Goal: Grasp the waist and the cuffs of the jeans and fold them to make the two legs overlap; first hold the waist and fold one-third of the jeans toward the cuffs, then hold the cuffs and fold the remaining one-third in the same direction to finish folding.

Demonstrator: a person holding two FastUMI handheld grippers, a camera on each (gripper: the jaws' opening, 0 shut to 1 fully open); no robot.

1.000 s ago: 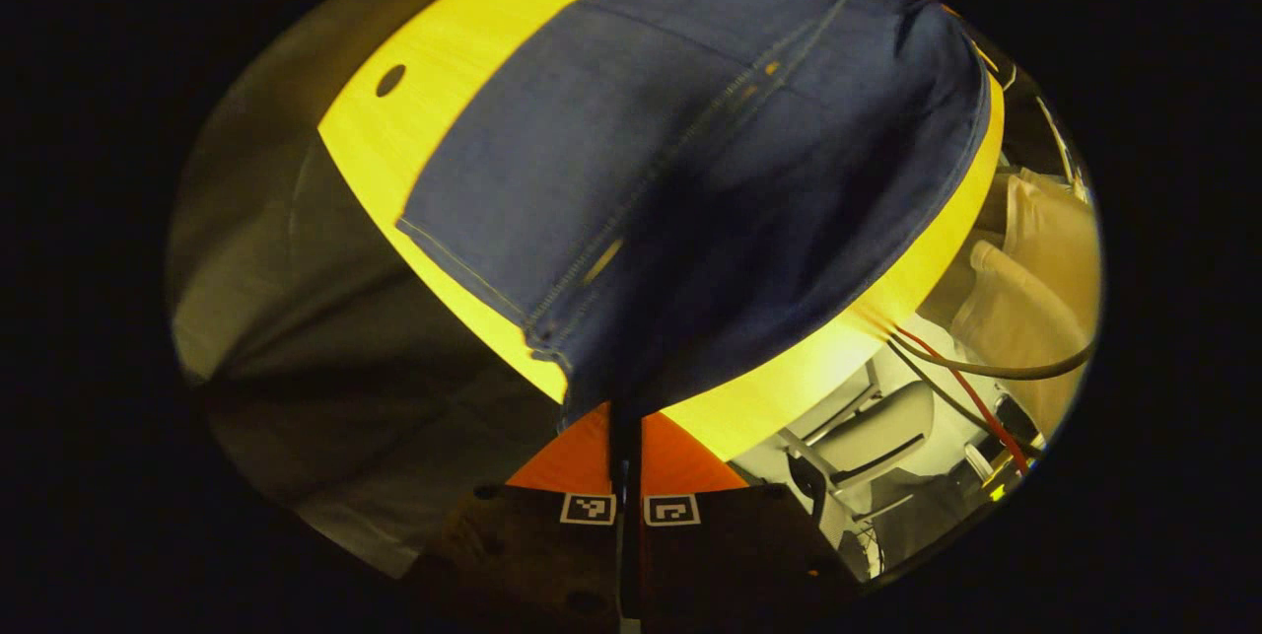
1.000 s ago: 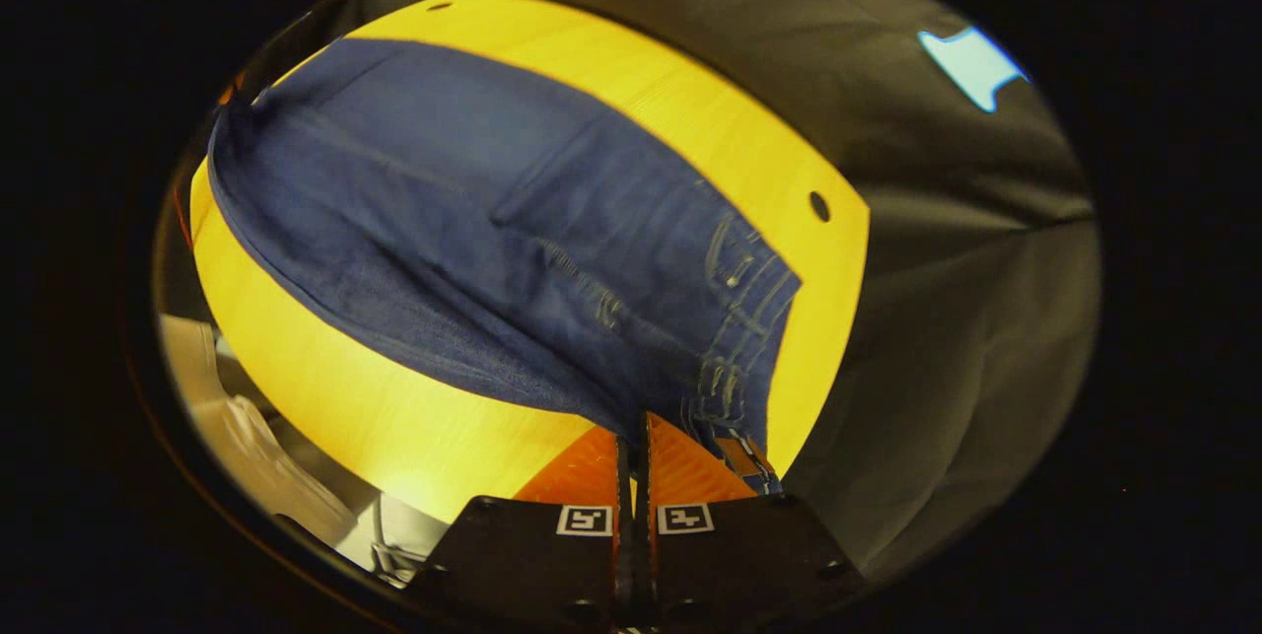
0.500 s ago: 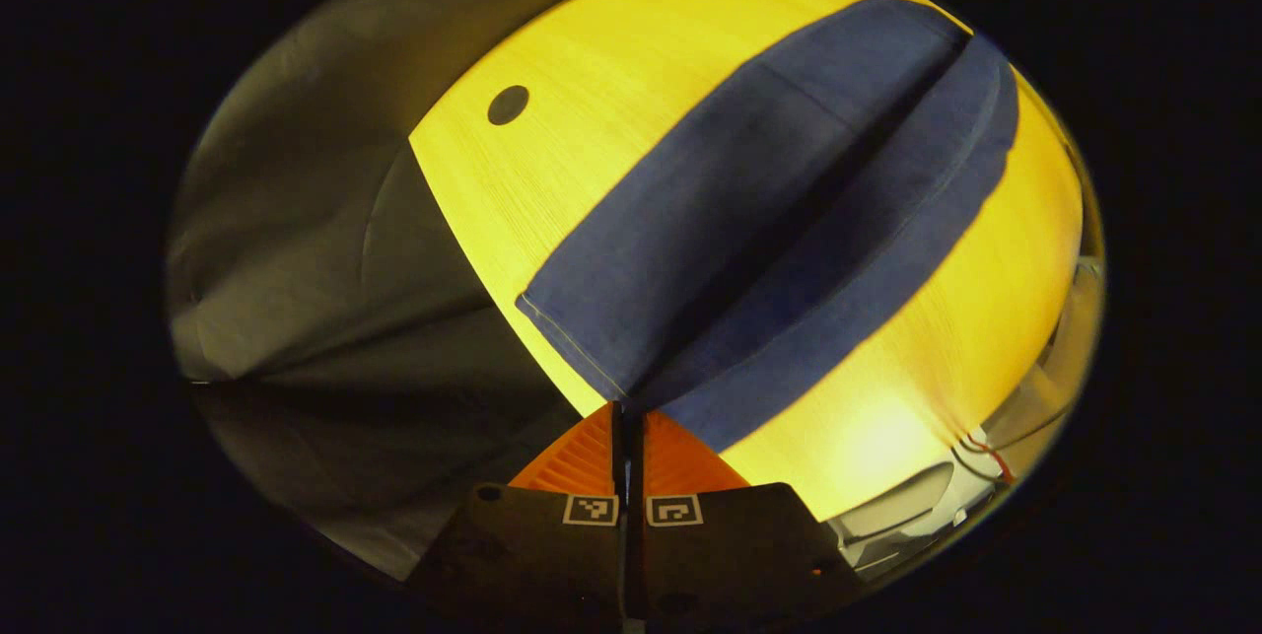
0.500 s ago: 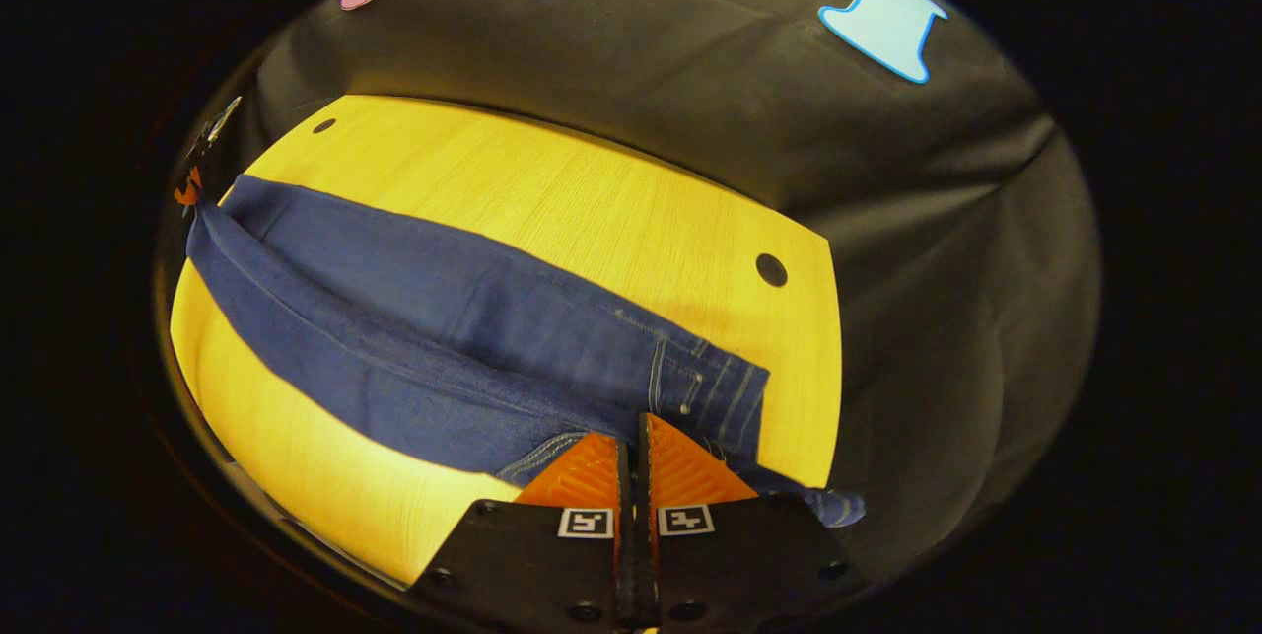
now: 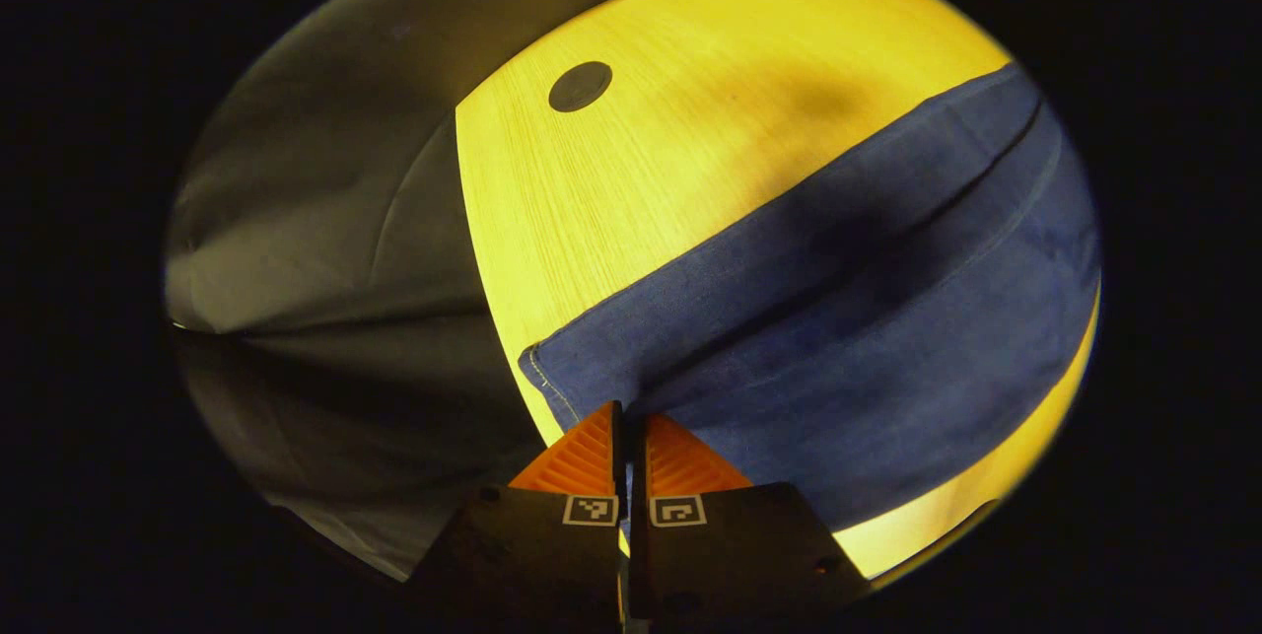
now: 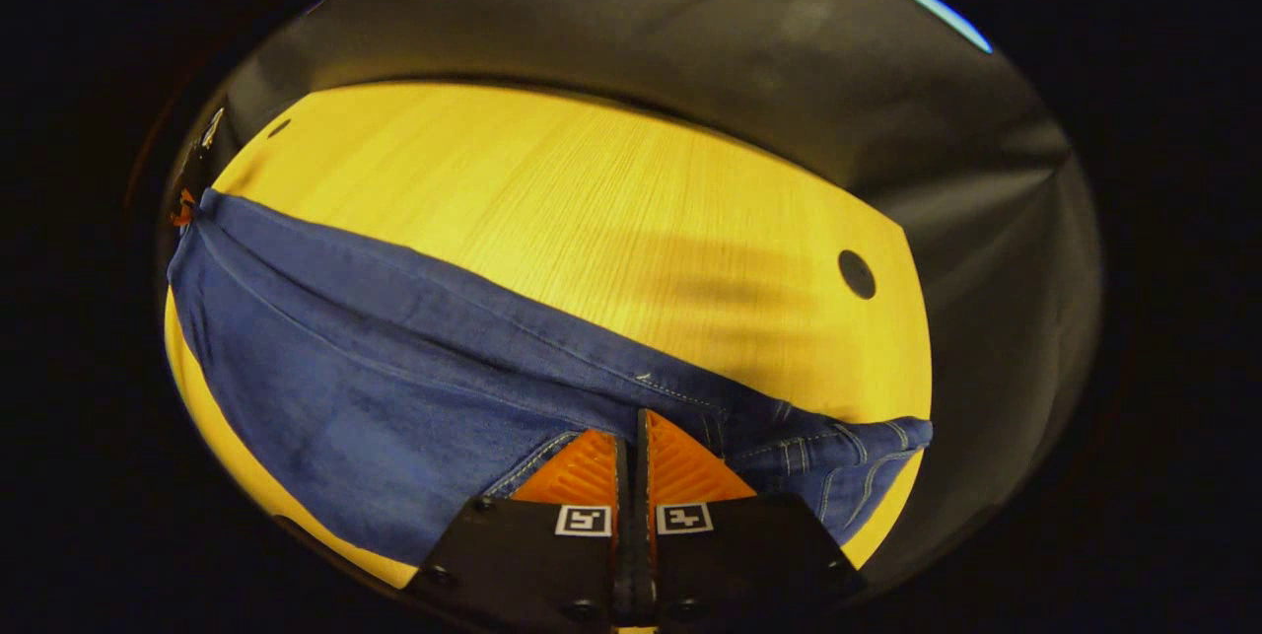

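The blue jeans [image 5: 868, 318] lie folded lengthwise on the yellow wooden table [image 5: 690, 151], one leg laid over the other. In the left gripper view my left gripper [image 5: 627, 412] is shut on the cuff end, whose stitched hem shows just left of the fingers. In the right gripper view my right gripper [image 6: 631, 417] is shut on the waist end of the jeans [image 6: 375, 368]; belt loops and seams lie just right of the fingers. The far cuff end reaches the left rim of that view.
A round dark hole [image 5: 580, 86] sits in the tabletop near the far corner in the left gripper view, and another hole [image 6: 856, 273] in the right gripper view. Black cloth wall [image 6: 690, 42] rises behind the table edge.
Both grippers have come down with the jeans, bringing the lifted leg over onto the other. The cloth now lies lower and flatter on the table, nearer the front edge.
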